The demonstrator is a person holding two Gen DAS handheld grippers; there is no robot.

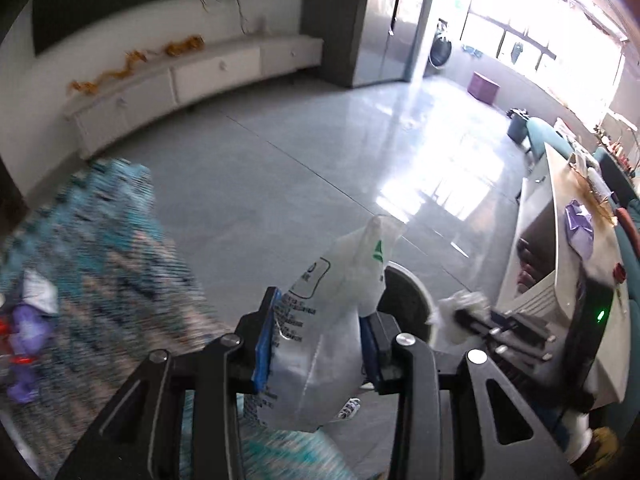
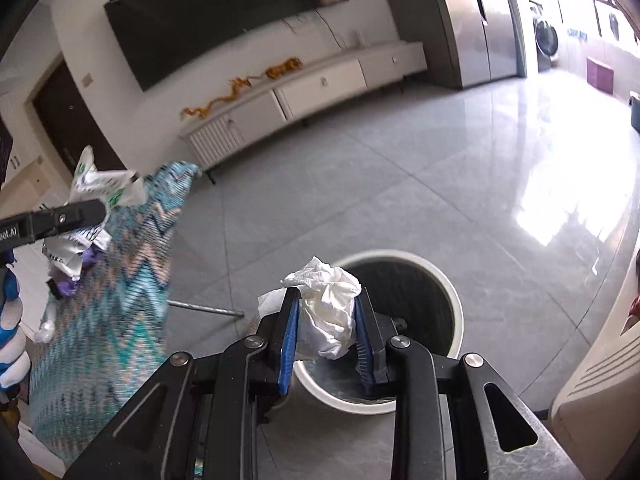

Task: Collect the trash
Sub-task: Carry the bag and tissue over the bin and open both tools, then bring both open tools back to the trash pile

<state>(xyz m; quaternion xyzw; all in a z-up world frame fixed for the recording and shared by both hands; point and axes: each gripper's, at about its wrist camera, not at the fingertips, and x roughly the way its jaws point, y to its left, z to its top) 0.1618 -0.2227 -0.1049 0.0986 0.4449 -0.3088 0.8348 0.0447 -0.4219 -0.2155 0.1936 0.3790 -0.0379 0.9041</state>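
Note:
My left gripper (image 1: 320,320) is shut on a clear printed plastic wrapper (image 1: 328,336), held above the floor left of the white trash bin (image 1: 420,284). My right gripper (image 2: 326,320) is shut on a crumpled white tissue (image 2: 328,308), held over the near rim of the round white trash bin (image 2: 452,300) with a dark inside. In the left wrist view the right gripper (image 1: 472,316) shows with the tissue at the bin. In the right wrist view the left gripper (image 2: 96,210) shows at far left with the wrapper (image 2: 100,188).
A blue zigzag-patterned cloth covers a table (image 2: 132,280) at left, with purple and white trash (image 1: 28,320) on it. A white cabinet (image 1: 560,264) stands right of the bin. A long white TV console (image 2: 320,92) lines the far wall across grey floor tiles.

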